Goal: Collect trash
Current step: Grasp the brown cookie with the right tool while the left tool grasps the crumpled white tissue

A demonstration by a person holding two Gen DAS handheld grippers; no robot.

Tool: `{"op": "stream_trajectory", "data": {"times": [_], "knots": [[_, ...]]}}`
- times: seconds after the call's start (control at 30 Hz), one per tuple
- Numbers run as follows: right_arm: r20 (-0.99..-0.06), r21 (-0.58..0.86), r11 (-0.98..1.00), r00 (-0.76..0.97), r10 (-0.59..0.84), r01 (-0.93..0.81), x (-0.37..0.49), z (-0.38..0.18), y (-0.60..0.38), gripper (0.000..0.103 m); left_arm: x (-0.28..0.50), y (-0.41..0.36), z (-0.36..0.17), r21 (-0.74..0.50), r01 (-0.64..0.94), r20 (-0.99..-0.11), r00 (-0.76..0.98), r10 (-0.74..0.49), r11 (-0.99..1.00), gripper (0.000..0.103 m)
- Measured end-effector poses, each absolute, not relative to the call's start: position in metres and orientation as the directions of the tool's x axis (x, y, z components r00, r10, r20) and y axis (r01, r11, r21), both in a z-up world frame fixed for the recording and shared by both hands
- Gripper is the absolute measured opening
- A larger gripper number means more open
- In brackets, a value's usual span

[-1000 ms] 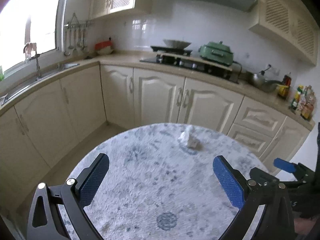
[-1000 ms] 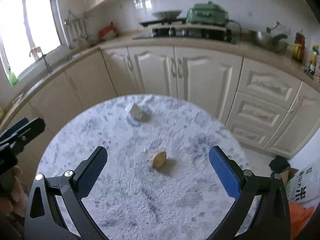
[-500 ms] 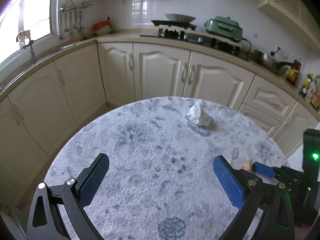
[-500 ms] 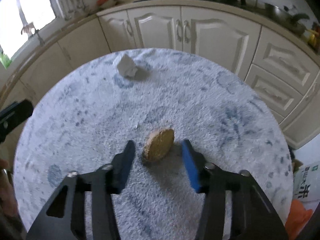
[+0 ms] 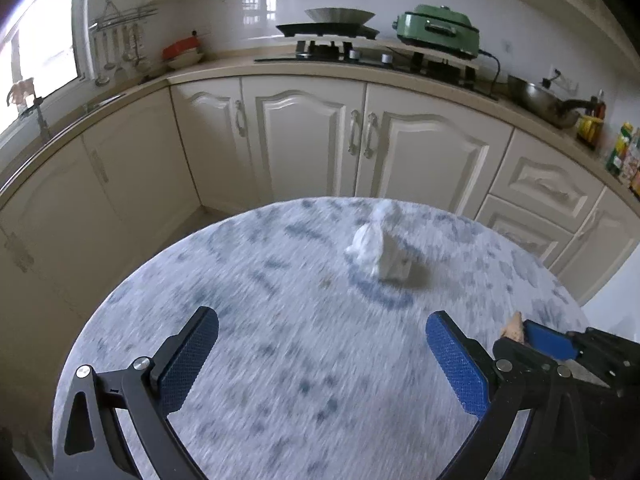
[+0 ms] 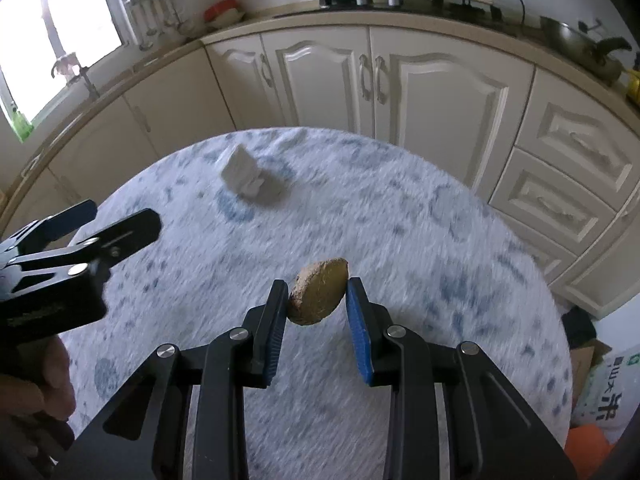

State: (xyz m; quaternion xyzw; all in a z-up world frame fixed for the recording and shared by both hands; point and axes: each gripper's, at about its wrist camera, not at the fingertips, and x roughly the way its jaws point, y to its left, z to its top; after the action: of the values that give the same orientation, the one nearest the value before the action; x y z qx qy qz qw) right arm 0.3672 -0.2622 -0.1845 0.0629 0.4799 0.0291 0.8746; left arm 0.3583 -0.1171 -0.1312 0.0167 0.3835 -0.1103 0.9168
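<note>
Left wrist view: my left gripper (image 5: 320, 360) hangs over a round table (image 5: 248, 432) covered in a white, blue-flecked pile. Its two blue-padded fingers stand wide apart with nothing between them. Ahead of them, toward the far side of the table, a crumpled white tissue (image 5: 378, 246) sits on the cover, well apart from both pads. At the right edge, my right gripper (image 5: 532, 334) shows from the side, with a sliver of a brown scrap (image 5: 515, 326) at its tip. Behind the table runs a line of cream cabinets (image 5: 304, 140), and a green cooker (image 5: 438, 34) stands on the counter.

Right wrist view: my right gripper (image 6: 318, 306) has just been closing, and its jaws are now narrow, both pads pressing on the scrap (image 6: 318, 296), a brown, flattish oval piece standing on edge between them. I cannot tell whether the scrap is touching the table (image 6: 440, 240) or just clear of it. The tissue (image 6: 242, 172) lies farther off, up and left. My left gripper (image 6: 86, 226) reaches in from the left edge, a hand (image 6: 36, 384) visible below it.
</note>
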Motion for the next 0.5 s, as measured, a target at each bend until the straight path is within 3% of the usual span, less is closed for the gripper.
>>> {"op": "stream_trajectory", "data": {"times": [0.23,0.3,0.33,0.37,0.43,0.47,0.5], "knots": [[-0.831,0.157,0.987,0.546,0.108,0.044,0.380,-0.187,-0.283,0.030,0.421,-0.160,-0.153,-0.025,0.241,-0.724,0.665,-0.184,0.970,0.102],[-0.830,0.164,0.985,0.547,0.109,0.052,0.381,-0.188,-0.288,0.030,0.435,-0.169,-0.160,-0.013,0.249,-0.732,0.658,-0.179,0.968,0.098],[-0.830,0.166,0.984,0.548,0.109,0.056,0.381,-0.188,-0.291,0.030,0.441,-0.173,-0.165,-0.009,0.257,-0.740,0.649,-0.179,0.966,0.088],[-0.830,0.167,0.984,0.548,0.108,0.060,0.381,-0.188,-0.292,0.030,0.446,-0.176,-0.170,-0.017,0.270,-0.750,0.634,-0.191,0.963,0.070],[-0.829,0.172,0.983,0.549,0.108,0.066,0.381,-0.188,-0.296,0.030,0.456,-0.179,-0.178,-0.056,0.289,-0.775,0.591,-0.224,0.956,0.056],[-0.828,0.175,0.982,0.550,0.109,0.069,0.380,-0.188,-0.297,0.030,0.457,-0.179,-0.178,-0.057,0.287,-0.763,0.605,-0.227,0.956,0.040],[-0.827,0.178,0.981,0.551,0.109,0.073,0.380,-0.187,-0.298,0.030,0.457,-0.180,-0.180,-0.062,0.295,-0.767,0.597,-0.235,0.953,0.035]]}}
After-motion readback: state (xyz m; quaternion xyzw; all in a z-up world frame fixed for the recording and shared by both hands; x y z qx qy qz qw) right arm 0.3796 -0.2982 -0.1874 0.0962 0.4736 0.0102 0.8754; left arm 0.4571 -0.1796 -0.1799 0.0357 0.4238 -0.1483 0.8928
